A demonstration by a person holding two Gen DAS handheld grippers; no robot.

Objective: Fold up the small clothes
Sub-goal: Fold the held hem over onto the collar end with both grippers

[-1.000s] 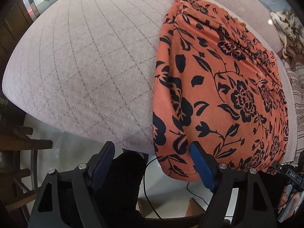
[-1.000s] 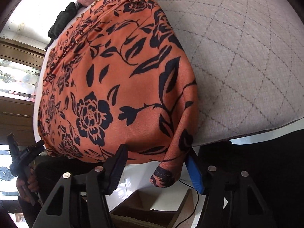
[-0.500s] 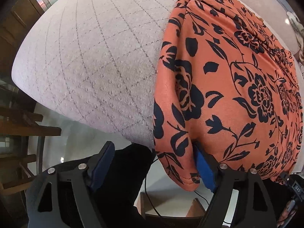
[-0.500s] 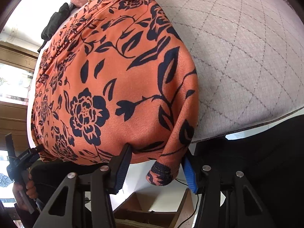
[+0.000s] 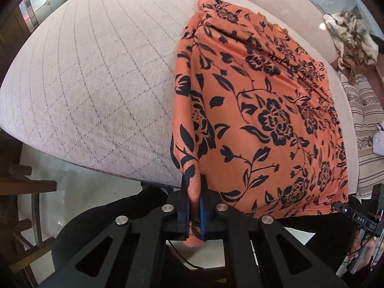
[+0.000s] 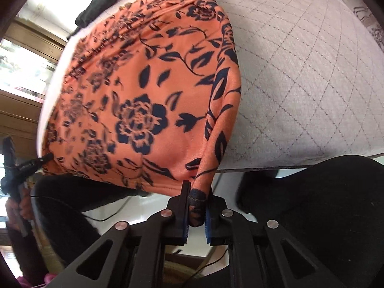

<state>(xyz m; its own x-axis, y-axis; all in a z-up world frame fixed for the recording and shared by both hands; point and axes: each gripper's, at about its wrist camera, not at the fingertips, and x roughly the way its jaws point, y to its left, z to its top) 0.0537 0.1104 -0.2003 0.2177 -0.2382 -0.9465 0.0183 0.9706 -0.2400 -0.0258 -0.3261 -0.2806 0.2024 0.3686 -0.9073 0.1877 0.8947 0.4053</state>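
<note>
I am working over a pale grey quilted bed cover, stitched in a diamond grid, with dark wooden window frames off to one side and a crumpled beige cloth at the far corner. The orange floral garment is lying spread on that cover, its near hem hanging just over the edge toward me.

I am pinching the near corner on my left side with the left gripper — its fingers are closed tight on a bunched bit of hem, with a little fabric poking out below the pads. The right gripper is doing the same at the other near corner, clamped on a rolled dark-printed tip of the hem. So both near corners are in hand and the rest of the garment is resting on the cover.

The cloth is reading as a light, soft knit: it is draping in loose ridges near the far end and sagging freely between my two holds. I am judging it will stretch and slump rather than hold a crease, so the corners are the right place to hold — a grip mid-hem would let the sides droop. The risk is one thin corner slipping out if I am pulling unevenly while carrying the hem toward the far edge.
</note>
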